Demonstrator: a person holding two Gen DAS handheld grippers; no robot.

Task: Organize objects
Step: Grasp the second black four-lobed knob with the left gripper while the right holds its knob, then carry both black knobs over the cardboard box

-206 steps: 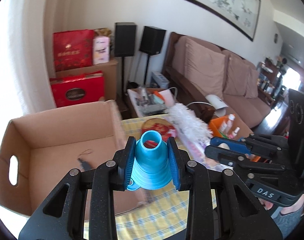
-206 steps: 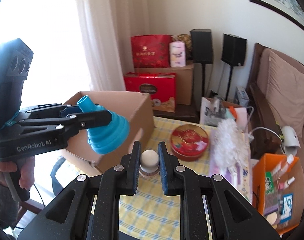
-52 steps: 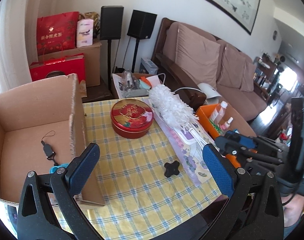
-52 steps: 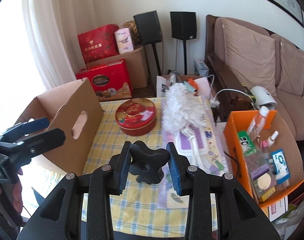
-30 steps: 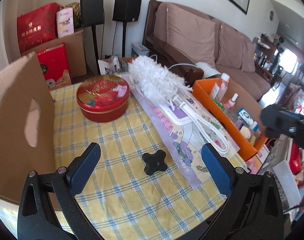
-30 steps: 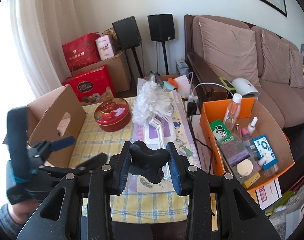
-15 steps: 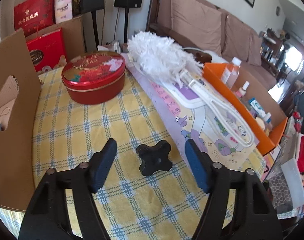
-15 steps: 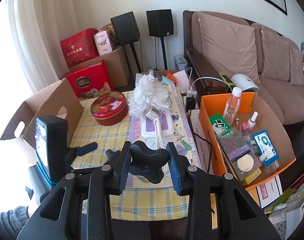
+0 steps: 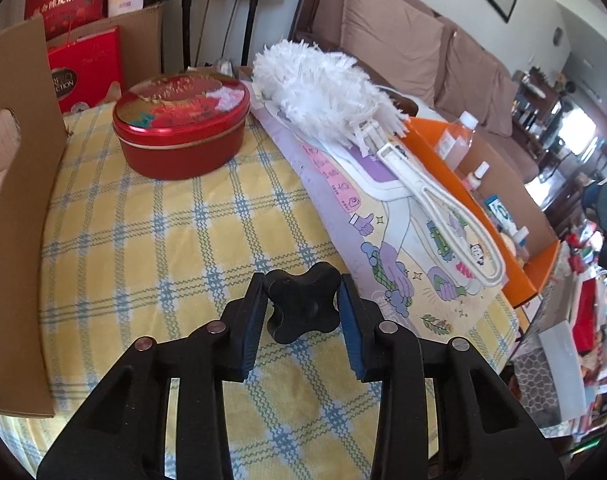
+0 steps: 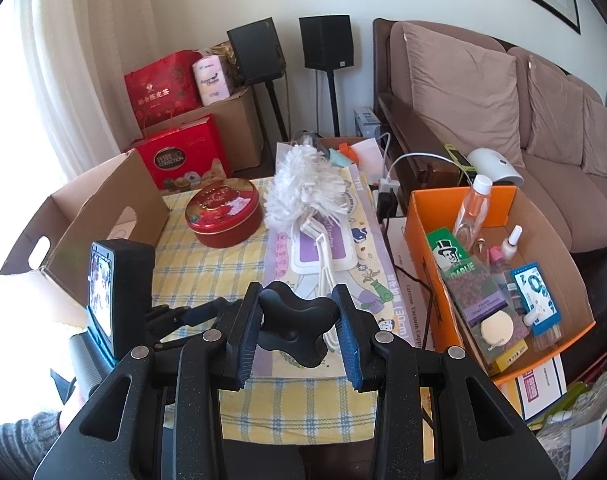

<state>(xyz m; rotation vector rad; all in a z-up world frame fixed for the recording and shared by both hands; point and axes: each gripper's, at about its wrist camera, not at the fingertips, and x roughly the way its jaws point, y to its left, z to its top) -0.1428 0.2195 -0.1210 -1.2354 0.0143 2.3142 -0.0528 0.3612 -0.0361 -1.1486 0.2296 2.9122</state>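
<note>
A black star-shaped knob (image 9: 299, 312) lies on the yellow checked tablecloth (image 9: 163, 240) near its front edge. My left gripper (image 9: 301, 284) is down around it, and its closing jaws have both blue pads against the knob's sides. A second black knob (image 10: 295, 328) is held in my right gripper (image 10: 297, 292), which is shut on it above the table's near edge. In the right wrist view the left gripper's body (image 10: 119, 292) sits low on the left, in a person's hand.
An open cardboard box (image 10: 95, 208) stands at the table's left. A red round tin (image 9: 181, 120) sits at the back. A white duster (image 9: 323, 88) lies on a purple printed mat (image 9: 343, 184). An orange box (image 10: 499, 208) of bottles and packets stands to the right.
My left gripper dropped over the knob on the cloth and its jaws came in from wide apart to touch it. The right gripper kept still with its knob.
</note>
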